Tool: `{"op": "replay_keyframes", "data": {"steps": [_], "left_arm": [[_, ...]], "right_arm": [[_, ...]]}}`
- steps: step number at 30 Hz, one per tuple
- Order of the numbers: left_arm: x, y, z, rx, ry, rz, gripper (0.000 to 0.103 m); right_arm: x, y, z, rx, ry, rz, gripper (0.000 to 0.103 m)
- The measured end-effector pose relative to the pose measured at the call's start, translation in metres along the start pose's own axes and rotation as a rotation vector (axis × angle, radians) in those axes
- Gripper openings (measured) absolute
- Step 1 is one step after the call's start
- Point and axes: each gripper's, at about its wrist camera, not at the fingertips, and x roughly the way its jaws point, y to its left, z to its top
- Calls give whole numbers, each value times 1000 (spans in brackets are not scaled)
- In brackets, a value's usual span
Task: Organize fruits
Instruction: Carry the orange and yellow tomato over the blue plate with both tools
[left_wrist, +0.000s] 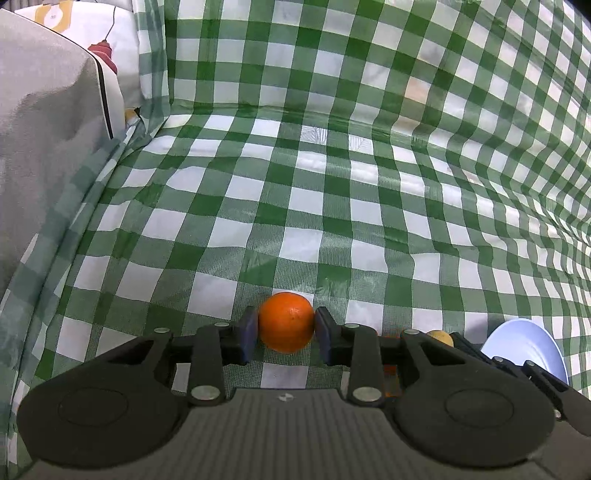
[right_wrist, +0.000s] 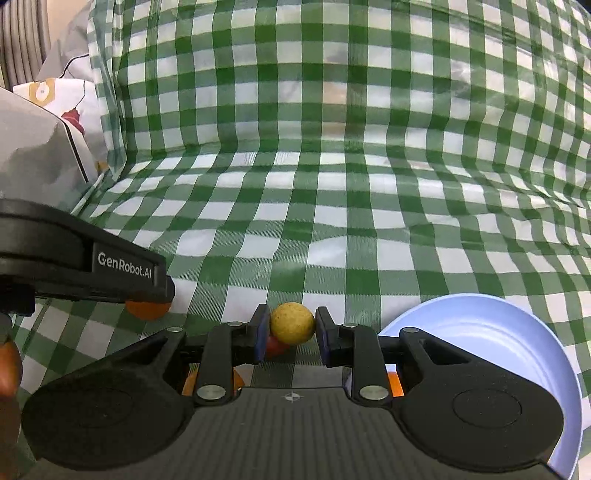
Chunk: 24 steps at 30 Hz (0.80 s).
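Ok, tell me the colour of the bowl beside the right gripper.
Pale blue plastic bowl, clearest in the right wrist view.

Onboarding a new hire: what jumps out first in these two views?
The left hand-held gripper clamps a round bright orange fruit low over the green-and-white checked cloth. The right hand-held gripper clamps a small yellow ball-shaped fruit, with a pale blue plastic bowl right of it.

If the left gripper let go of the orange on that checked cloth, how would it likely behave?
The orange is round, so it would probably roll once released. The checked cloth looks rumpled, which may stop it soon. Its rind looks firm between the left gripper fingers, so bruising seems unlikely.
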Motion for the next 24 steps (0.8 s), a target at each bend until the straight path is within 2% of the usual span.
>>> {"op": "replay_keyframes", "data": {"steps": [24], "left_arm": [[-5, -6, -2, 4, -14, 1, 37]], "right_arm": [[-12, -9, 3, 0, -53, 2, 28]]}}
